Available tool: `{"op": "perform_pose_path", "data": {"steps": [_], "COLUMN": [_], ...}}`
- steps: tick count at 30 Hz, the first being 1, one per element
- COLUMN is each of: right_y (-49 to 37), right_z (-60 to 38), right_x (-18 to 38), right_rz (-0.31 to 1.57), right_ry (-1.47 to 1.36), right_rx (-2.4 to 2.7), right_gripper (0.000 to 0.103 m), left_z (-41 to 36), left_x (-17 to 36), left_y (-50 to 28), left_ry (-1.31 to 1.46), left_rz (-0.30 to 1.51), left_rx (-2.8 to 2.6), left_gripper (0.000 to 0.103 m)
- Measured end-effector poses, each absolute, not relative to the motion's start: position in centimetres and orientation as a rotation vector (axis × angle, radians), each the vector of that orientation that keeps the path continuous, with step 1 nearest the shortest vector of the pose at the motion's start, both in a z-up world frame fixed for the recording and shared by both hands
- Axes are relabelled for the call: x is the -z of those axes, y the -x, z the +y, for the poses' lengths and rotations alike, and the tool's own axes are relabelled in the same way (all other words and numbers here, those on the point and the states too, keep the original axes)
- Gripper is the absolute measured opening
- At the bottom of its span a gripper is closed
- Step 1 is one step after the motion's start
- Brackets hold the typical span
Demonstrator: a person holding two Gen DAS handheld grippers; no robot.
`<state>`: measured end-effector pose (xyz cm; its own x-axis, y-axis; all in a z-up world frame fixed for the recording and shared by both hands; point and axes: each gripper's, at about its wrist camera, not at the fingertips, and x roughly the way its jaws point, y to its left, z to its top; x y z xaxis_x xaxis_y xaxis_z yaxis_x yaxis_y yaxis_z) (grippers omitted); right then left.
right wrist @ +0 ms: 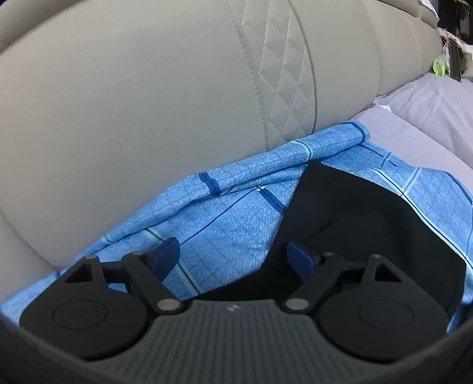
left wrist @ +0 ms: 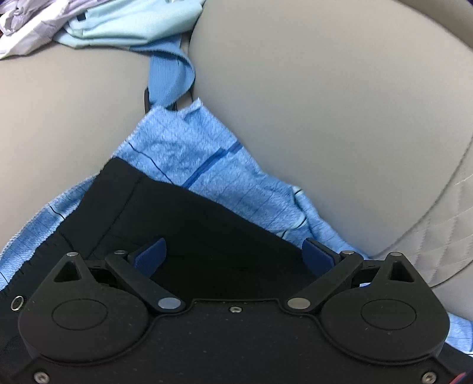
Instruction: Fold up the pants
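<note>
Black pants [left wrist: 207,224] lie on a blue checked cloth [left wrist: 192,147] spread over a beige sofa. A seam and a small metal eyelet [left wrist: 17,302] show on the pants at the left. My left gripper [left wrist: 233,251] hovers open just over the black fabric, which spans the gap under both blue fingertips. In the right wrist view a pointed end of the pants [right wrist: 369,212] rests on the same cloth [right wrist: 230,218]. My right gripper [right wrist: 233,252] is open; its left fingertip is over the blue cloth and its right fingertip is over the pants' edge.
Beige leather seat cushions [left wrist: 325,103] rise behind the cloth, with diamond stitching [right wrist: 283,88]. A heap of pale blue and white clothes [left wrist: 124,23] sits at the far left. A lavender sheet [right wrist: 414,118] lies to the right of the blue cloth.
</note>
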<state>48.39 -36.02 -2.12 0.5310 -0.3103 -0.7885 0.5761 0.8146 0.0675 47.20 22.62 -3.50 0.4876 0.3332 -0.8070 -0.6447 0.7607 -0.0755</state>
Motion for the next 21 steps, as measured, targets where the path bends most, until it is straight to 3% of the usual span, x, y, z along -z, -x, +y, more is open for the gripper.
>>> {"op": "perform_pose_path", "data": {"steps": [7, 14, 16, 18, 21], "right_y": [-49.8, -48.2, -48.3, -48.2, -47.7], "right_z": [-34.1, -34.7, -34.6, -34.6, -35.3], "right_x": [3.0, 2.9, 2.8, 2.2, 1.4], "right_rz": [0.924, 0.898, 0.907, 0.917, 0.911], "right_ry": [-0.196, -0.231, -0.194, -0.18, -0.229], "right_rx": [0.72, 0.85, 0.827, 0.83, 0.804], "right_gripper": [0.082, 0.077, 0.044, 0.018, 0.01], "left_z": [22.3, 21.7, 21.6, 21.8, 22.0], "left_x": [4.1, 4.3, 4.3, 4.3, 4.1], "left_y": [-47.5, -47.5, -47.5, -47.5, -47.4], "left_ry": [0.366, 0.326, 0.322, 0.327, 0.347], "left_rz": [0.878, 0.889, 0.892, 0.893, 0.893], "left_rx": [-0.611, -0.606, -0.604, -0.601, -0.592], "left_gripper": [0.103, 0.103, 0.103, 0.103, 0.103]}}
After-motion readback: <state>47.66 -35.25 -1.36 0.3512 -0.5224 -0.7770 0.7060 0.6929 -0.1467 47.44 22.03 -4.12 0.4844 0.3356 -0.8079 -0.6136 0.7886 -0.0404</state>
